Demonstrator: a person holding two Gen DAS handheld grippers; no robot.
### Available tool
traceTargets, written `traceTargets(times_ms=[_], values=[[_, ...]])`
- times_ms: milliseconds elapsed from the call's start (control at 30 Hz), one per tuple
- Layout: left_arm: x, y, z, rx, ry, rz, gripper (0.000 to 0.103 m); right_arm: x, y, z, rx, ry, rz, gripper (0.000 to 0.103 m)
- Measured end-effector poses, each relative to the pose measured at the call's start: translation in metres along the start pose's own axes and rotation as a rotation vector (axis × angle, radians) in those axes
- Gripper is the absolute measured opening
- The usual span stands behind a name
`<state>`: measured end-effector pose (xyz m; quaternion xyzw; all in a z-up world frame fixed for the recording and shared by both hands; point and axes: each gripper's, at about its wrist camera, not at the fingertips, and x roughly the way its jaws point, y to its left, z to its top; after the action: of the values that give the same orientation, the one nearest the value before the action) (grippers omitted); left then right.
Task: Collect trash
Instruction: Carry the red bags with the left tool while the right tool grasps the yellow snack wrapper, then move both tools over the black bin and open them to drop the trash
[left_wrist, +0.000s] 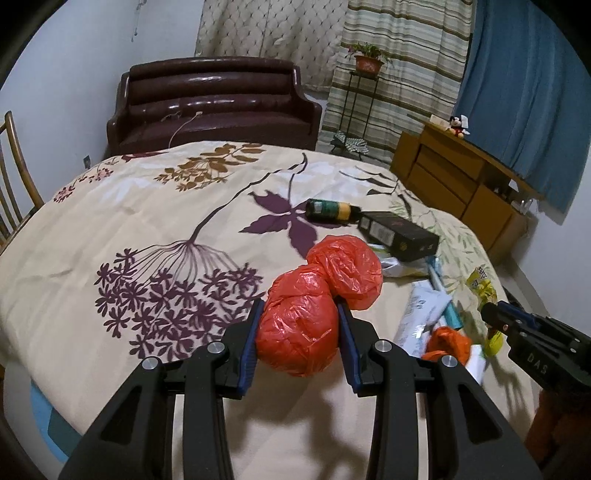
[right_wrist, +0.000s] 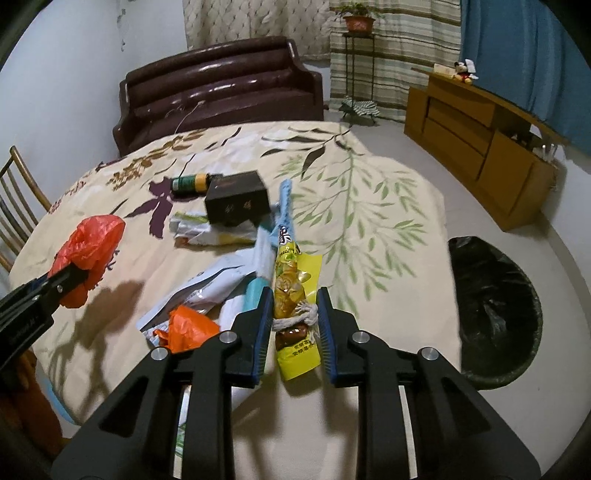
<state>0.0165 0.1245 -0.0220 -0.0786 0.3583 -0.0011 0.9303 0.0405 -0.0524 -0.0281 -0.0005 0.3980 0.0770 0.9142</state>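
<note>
A red plastic bag (left_wrist: 297, 328) is clamped in the left gripper (left_wrist: 298, 314), while a yellow snack wrapper (right_wrist: 295, 306), lengthwise between the right gripper's (right_wrist: 293, 299) nearly closed jaws, lies left of the black-lined bin (right_wrist: 495, 314).

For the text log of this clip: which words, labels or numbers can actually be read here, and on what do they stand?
"DAS": black body of the right tool.
Yellow snack packet between that tool's jaws: Chinese characters, too blurred to read.
Black rectangular box: white label and gold marks, too small.
Dark green bottle: label unreadable.
White crumpled wrappers: print illegible.
</note>
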Motion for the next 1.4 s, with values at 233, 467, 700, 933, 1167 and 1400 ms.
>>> traceTargets(times_ms=[233, 467, 700, 933, 1167, 1400], values=[[-0.003, -0.035, 0.002, 0.026, -0.019, -0.040, 0.038, -0.011, -0.037, 0.001, 0.055, -0.032, -0.058, 0.023], [0.009, -0.096, 0.003, 0.091, 0.000, -0.119, 0.038, -0.020, -0.092, -0.002, 0.125, -0.058, -0.143, 0.023], [0.023, -0.162, 0.005, 0.176, 0.002, -0.181, 0.038, -0.023, -0.142, -0.007, 0.182, -0.072, -0.210, 0.023], [0.049, -0.213, -0.002, 0.229, 0.015, -0.190, 0.038, -0.017, -0.186, -0.014, 0.224, -0.067, -0.255, 0.023], [0.070, -0.256, -0.003, 0.280, 0.027, -0.194, 0.038, -0.011, -0.218, -0.018, 0.255, -0.062, -0.282, 0.024], [0.088, -0.291, -0.003, 0.313, 0.044, -0.191, 0.038, -0.002, -0.238, -0.021, 0.279, -0.052, -0.292, 0.024]])
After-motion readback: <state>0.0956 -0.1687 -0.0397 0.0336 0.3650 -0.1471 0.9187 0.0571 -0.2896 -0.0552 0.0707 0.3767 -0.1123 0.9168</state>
